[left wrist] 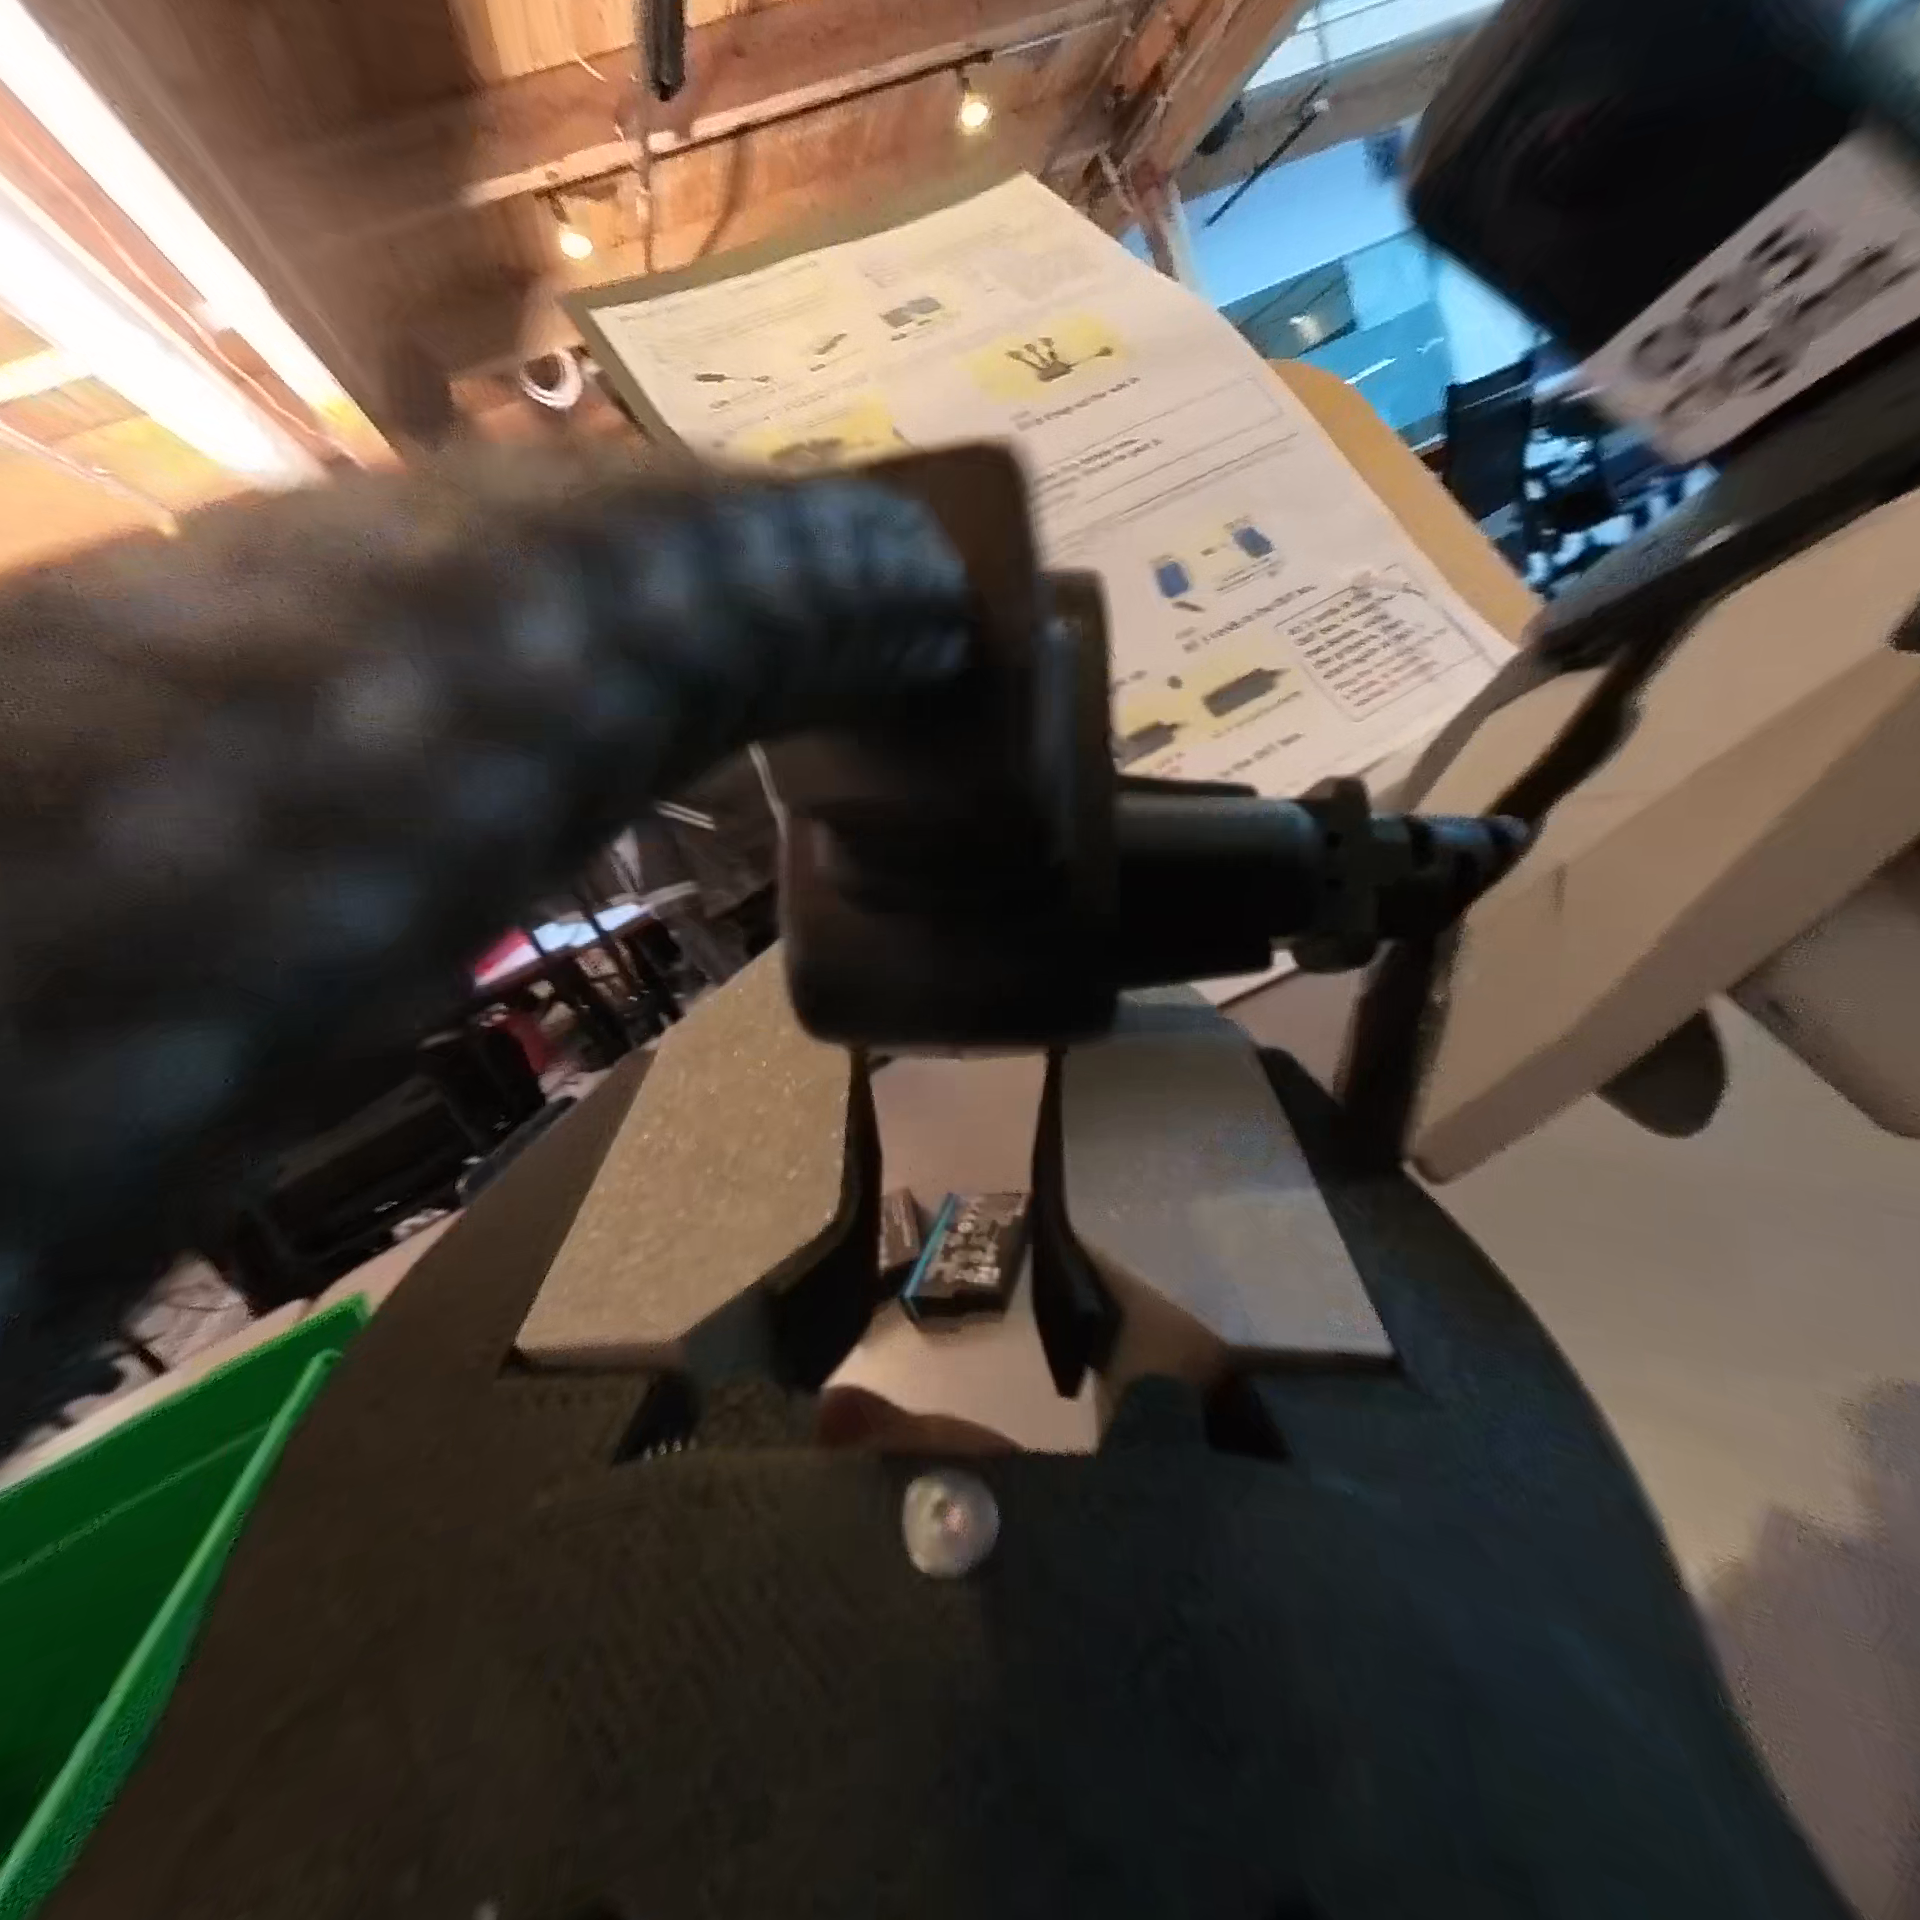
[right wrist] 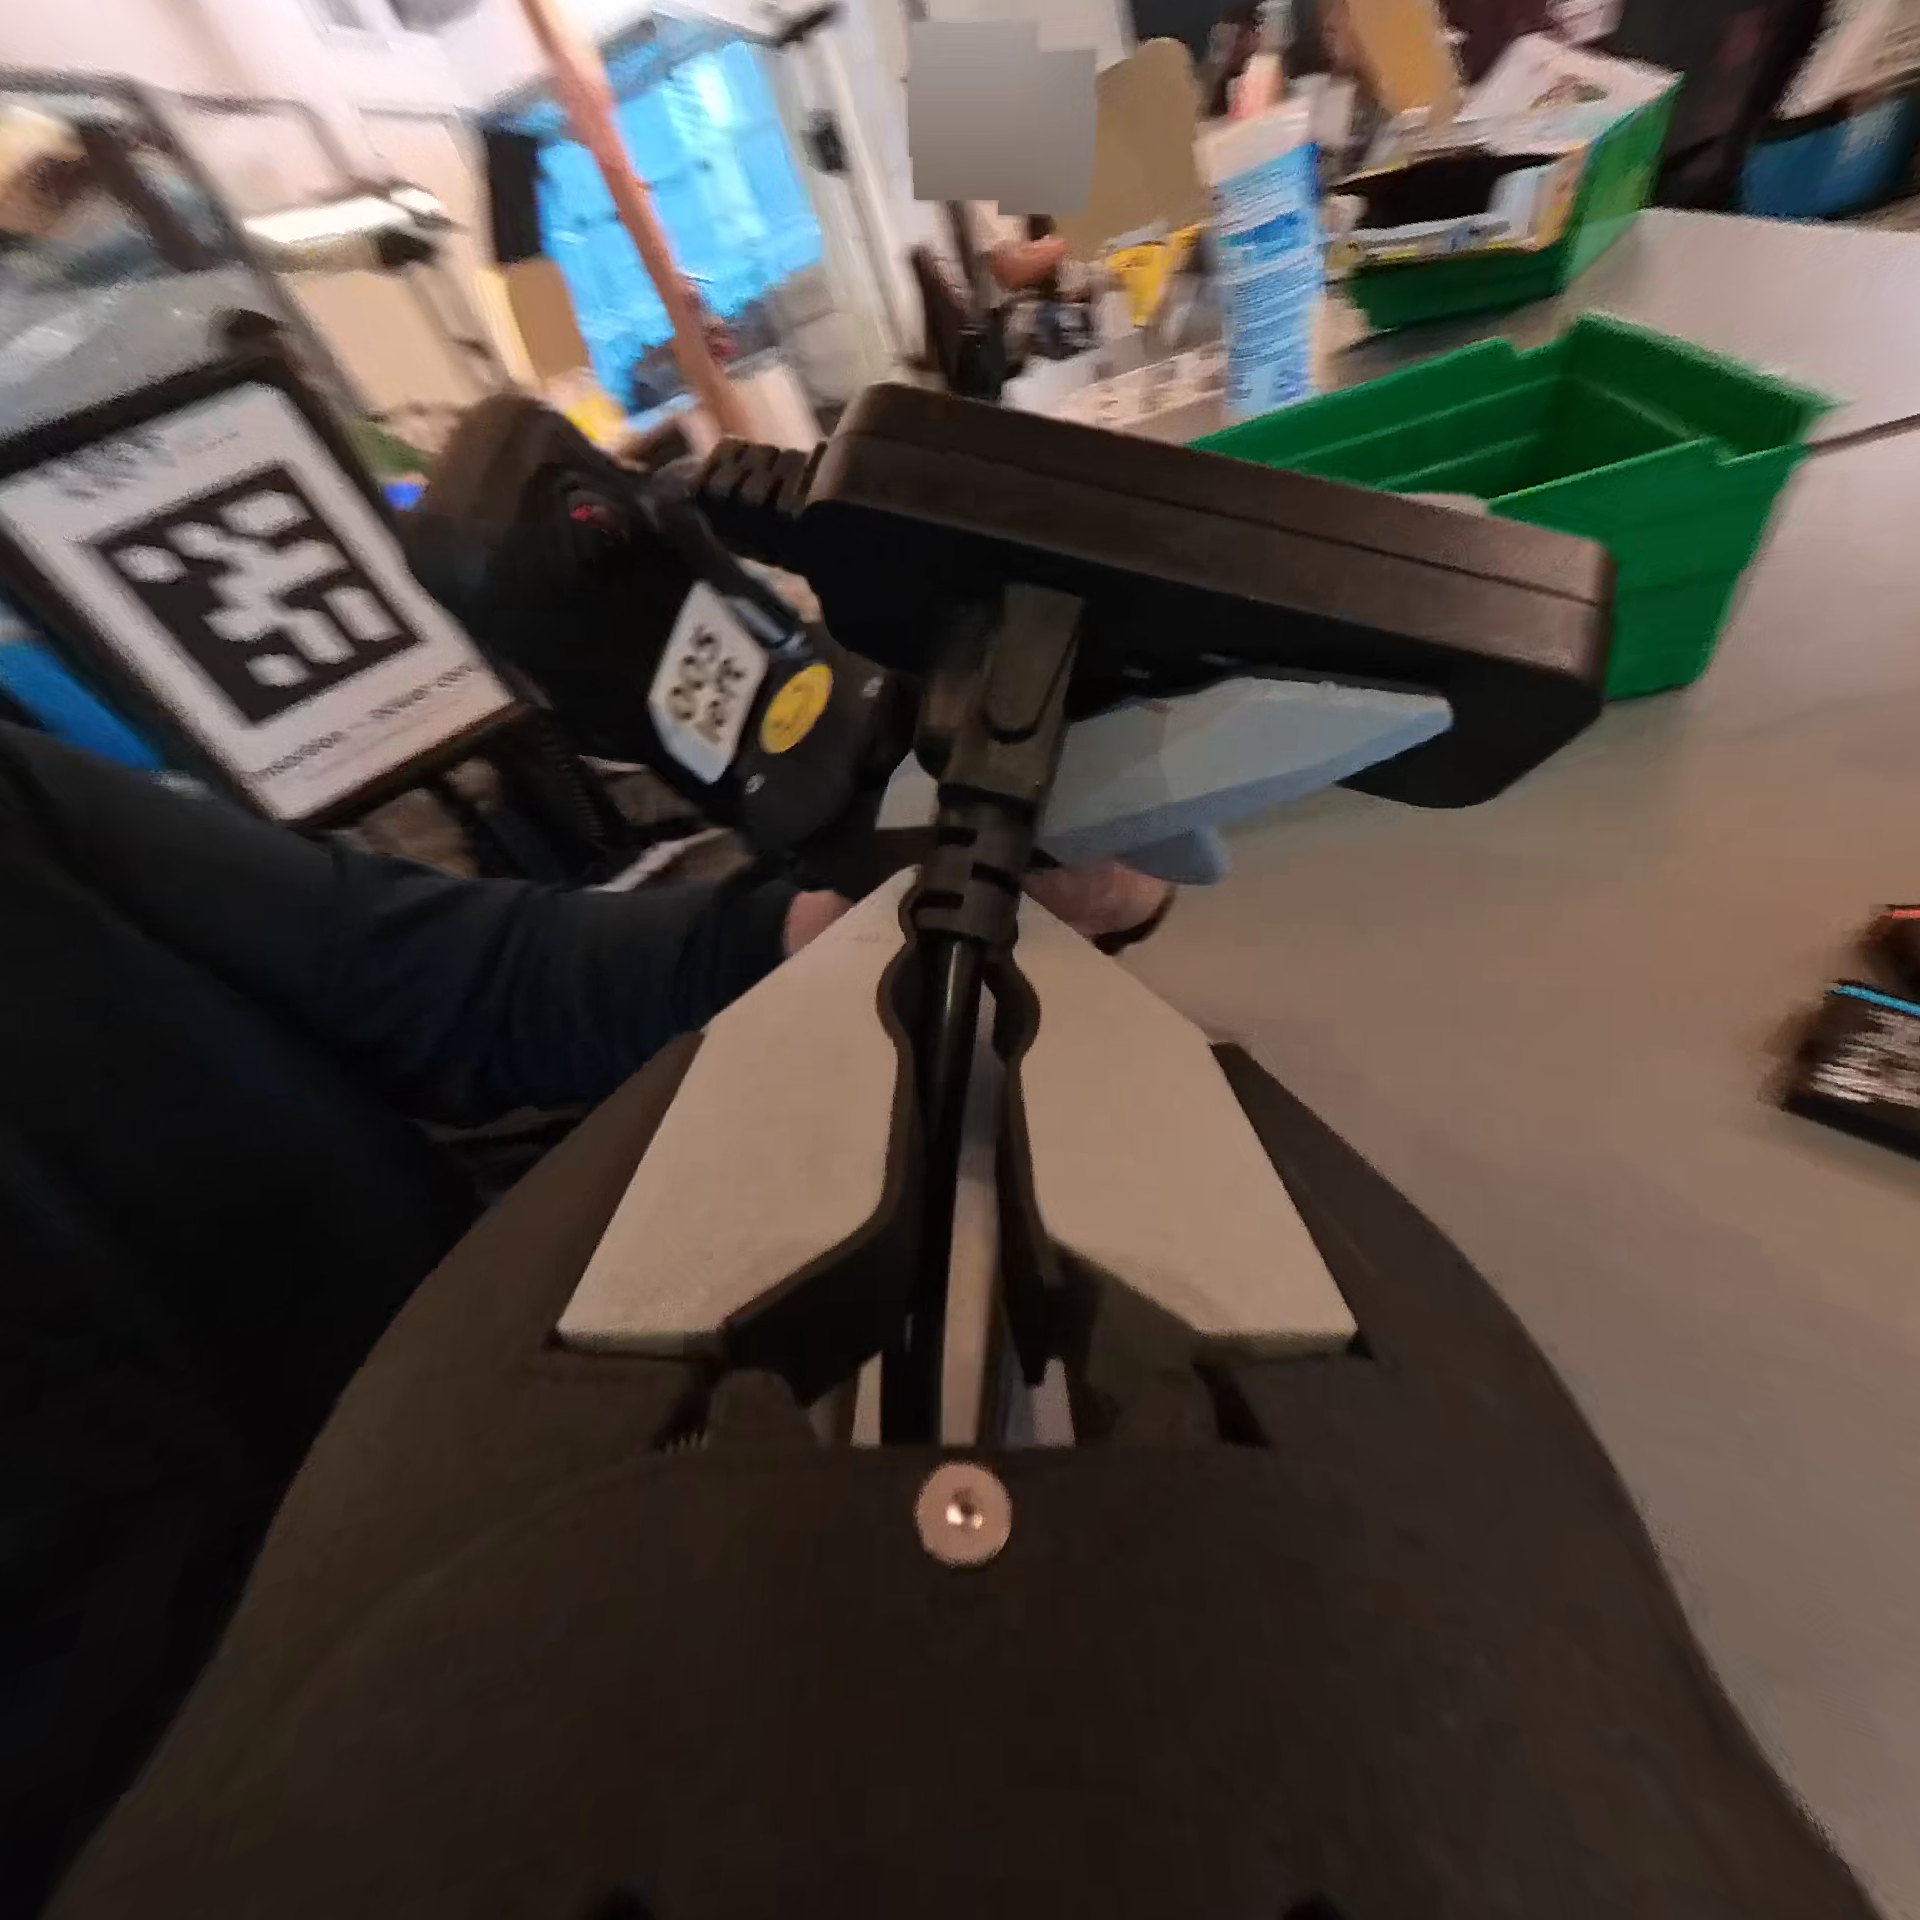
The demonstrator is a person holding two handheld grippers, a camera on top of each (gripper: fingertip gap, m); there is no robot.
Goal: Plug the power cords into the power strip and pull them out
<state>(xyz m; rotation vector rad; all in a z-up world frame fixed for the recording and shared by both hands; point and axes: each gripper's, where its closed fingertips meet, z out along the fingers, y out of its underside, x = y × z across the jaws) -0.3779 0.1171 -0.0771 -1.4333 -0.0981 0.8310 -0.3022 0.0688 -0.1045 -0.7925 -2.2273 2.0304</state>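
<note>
My left gripper (left wrist: 951,1049) is shut on the black power strip (left wrist: 935,831) and holds it off the table, end-on to the camera. The strip's thick braided cable (left wrist: 416,727) runs off to the left. A black plug (left wrist: 1195,873) sits against the strip's socket face with no prongs showing. In the right wrist view my right gripper (right wrist: 961,914) is shut on the ribbed neck of that plug (right wrist: 997,686), just under the power strip (right wrist: 1195,551). Its cord (right wrist: 951,1143) runs back between the fingers. The left gripper's pale fingers (right wrist: 1247,758) clamp the strip.
A green divided bin (right wrist: 1558,468) stands on the grey table (right wrist: 1558,1039); it also shows in the left wrist view (left wrist: 156,1507). Small black packs (right wrist: 1860,1049) lie on the table. A printed sheet (left wrist: 1039,416) stands behind. A person's dark sleeve (right wrist: 416,935) is on the left. My hands' fingertips stand some 9 centimetres from each other.
</note>
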